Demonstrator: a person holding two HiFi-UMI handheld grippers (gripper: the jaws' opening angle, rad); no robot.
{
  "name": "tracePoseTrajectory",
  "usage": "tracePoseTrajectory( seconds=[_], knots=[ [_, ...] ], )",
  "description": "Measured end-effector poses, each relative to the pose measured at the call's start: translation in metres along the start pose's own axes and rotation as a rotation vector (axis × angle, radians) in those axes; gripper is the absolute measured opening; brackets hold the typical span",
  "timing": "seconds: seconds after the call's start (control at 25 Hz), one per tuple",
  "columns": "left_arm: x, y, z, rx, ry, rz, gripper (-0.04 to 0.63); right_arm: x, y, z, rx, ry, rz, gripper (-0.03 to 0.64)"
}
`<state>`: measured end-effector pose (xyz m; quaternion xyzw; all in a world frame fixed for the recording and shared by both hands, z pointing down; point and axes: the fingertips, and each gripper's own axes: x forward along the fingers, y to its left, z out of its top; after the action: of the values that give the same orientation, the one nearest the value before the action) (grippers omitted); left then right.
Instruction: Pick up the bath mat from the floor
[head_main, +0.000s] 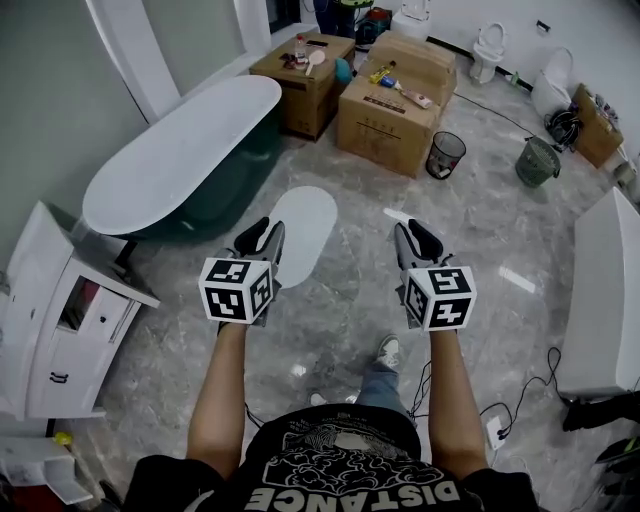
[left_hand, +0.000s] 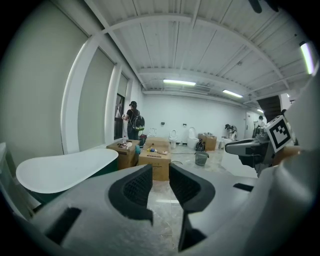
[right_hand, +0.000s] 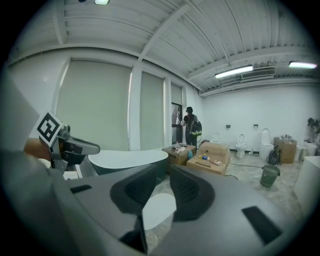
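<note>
Reaching forward with both bare forearms held roughly parallel, the person is holding the left gripper (head_main: 262, 232) and the right gripper (head_main: 418, 235) out ahead of the body. The two are side by side and well apart. Each hand is wrapping the grip behind its marker cube, and both grippers are pointing ahead and a little downward, up in the air above the grey marble floor (head_main: 350, 300).

In the left gripper view the two dark pads are standing a narrow gap apart. Nothing is sitting between them, and only floor and far-off cardboard boxes (left_hand: 155, 161) are showing through the gap. In the right gripper view the jaws are likewise standing slightly apart and gripping nothing.

The bath mat (head_main: 305, 232), a white oval, is lying flat on the floor ahead of the person, just beside the dark green bathtub (head_main: 180, 150) with its white inside. In the head view the left gripper's tips are overlapping the mat's left edge, but the gripper is hanging above it rather than touching it, and the right gripper is hovering well off to the mat's right. In the right gripper view the mat is showing through and below the gap in the jaws, down on the floor and apart from the pads.

A white cabinet (head_main: 60, 320) is standing at the person's left. A black waste basket (head_main: 445, 155) is sitting by the boxes beyond the mat. Another person (left_hand: 132, 120) is standing at the far doorway.
</note>
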<state>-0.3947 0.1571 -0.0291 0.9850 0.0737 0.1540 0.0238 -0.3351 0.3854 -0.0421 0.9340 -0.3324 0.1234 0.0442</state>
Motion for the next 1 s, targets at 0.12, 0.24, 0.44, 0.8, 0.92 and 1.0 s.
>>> tracePoseTrajectory(
  seconds=[0.12, 0.24, 0.44, 0.8, 0.92, 1.0],
  knots=[
    [0.031, -0.004, 0.008, 0.0, 0.006, 0.028, 0.137, 0.019, -0.031, 0.003, 0.016, 0.002, 0.025, 0.101],
    [0.065, -0.006, 0.017, -0.018, 0.01, 0.076, 0.156, 0.042, -0.069, 0.006, 0.02, 0.007, 0.051, 0.12],
    [0.118, -0.019, 0.035, -0.053, 0.015, 0.165, 0.197, 0.082, -0.132, 0.015, 0.014, 0.028, 0.12, 0.145],
    [0.176, -0.028, 0.057, -0.089, 0.011, 0.298, 0.245, 0.145, -0.197, 0.027, -0.009, 0.057, 0.246, 0.216],
    [0.185, -0.026, 0.059, -0.101, 0.006, 0.332, 0.253, 0.16, -0.205, 0.031, -0.012, 0.055, 0.283, 0.232],
    [0.191, -0.027, 0.059, -0.106, 0.007, 0.345, 0.262, 0.168, -0.209, 0.032, -0.007, 0.057, 0.307, 0.242]
  ],
)
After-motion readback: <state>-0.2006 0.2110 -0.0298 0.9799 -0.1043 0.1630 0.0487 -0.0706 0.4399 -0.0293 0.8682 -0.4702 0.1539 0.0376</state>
